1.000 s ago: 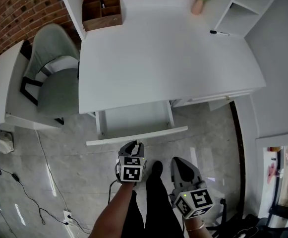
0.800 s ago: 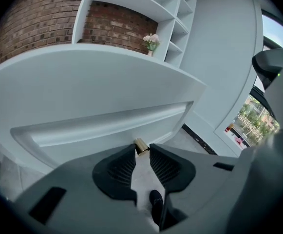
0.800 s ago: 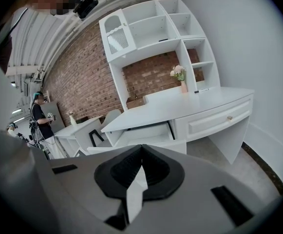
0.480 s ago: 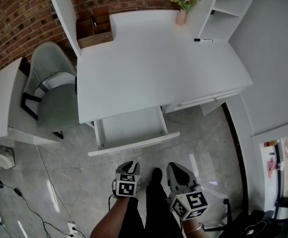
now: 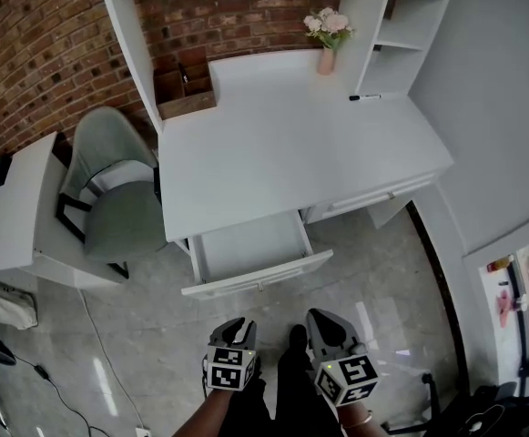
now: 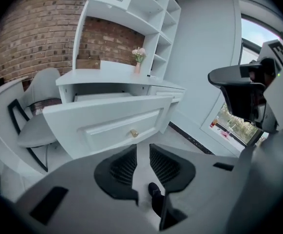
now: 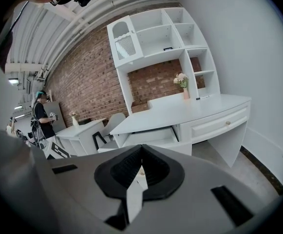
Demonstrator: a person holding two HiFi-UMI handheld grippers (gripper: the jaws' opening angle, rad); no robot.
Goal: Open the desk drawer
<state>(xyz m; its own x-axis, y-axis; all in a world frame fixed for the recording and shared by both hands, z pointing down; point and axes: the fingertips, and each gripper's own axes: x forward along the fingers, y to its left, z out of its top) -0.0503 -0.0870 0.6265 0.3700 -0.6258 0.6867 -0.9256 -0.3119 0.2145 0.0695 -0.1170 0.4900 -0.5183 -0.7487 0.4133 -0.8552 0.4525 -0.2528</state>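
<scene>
The white desk (image 5: 282, 144) has its left drawer (image 5: 250, 247) pulled out, and the inside looks bare. In the left gripper view the drawer front (image 6: 107, 123) with its small brass knob (image 6: 134, 132) faces me, a short way off. My left gripper (image 5: 234, 328) hangs over the floor in front of the drawer; in its own view the left gripper (image 6: 142, 149) is open, with a narrow gap and nothing in it. My right gripper (image 5: 326, 324) is beside it, also clear of the desk. Seen in its own view, the right gripper (image 7: 141, 148) is shut and holds nothing.
A grey chair (image 5: 118, 198) stands left of the desk, beside a white side table (image 5: 14, 221). On the desk are a wooden organizer (image 5: 184, 89), a flower vase (image 5: 326, 44) and a black pen (image 5: 364, 96). The right drawer (image 5: 373, 197) is closed. A person (image 7: 43, 115) stands far left.
Both grippers have drawn back from the drawer front, the left one more, and risen a little. The drawer stays pulled out. The head view has tilted up the brick wall.
</scene>
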